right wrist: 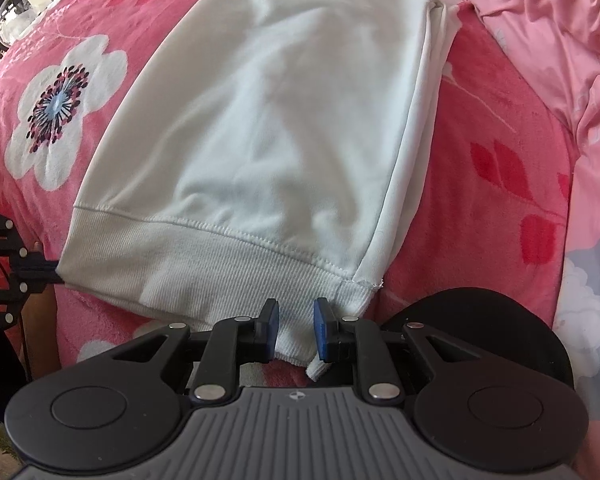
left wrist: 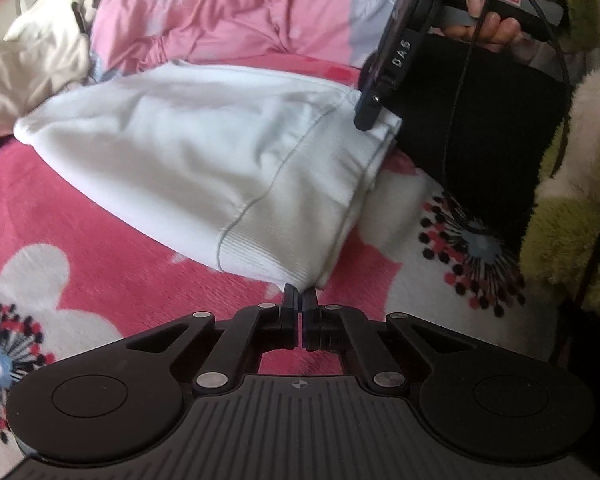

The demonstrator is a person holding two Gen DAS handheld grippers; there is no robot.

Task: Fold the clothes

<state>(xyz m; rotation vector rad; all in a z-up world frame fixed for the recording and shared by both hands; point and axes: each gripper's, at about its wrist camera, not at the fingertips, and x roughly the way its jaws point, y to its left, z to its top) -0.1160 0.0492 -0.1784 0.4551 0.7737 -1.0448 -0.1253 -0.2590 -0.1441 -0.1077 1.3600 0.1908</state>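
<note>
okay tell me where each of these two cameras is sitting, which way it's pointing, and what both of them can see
Left wrist: sits behind the left gripper, angled down across the pink flowered blanket at the white folded sweatshirt; its jaws are shut at the ribbed hem corner; the person's right hand holding the right gripper shows top right.
Right wrist: sits behind the right gripper, pointing steeply down at the sweatshirt's ribbed hem, which lies between its jaws.
Shared: sweatshirt, blanket, crumpled pink garment.

Left gripper [left wrist: 301, 300]: black linkage, silver screws, ribbed grey housing. Right gripper [right wrist: 296, 322]: blue pads. Hand [left wrist: 488, 8]: bangle, fuzzy green sleeve [left wrist: 580, 8].
</note>
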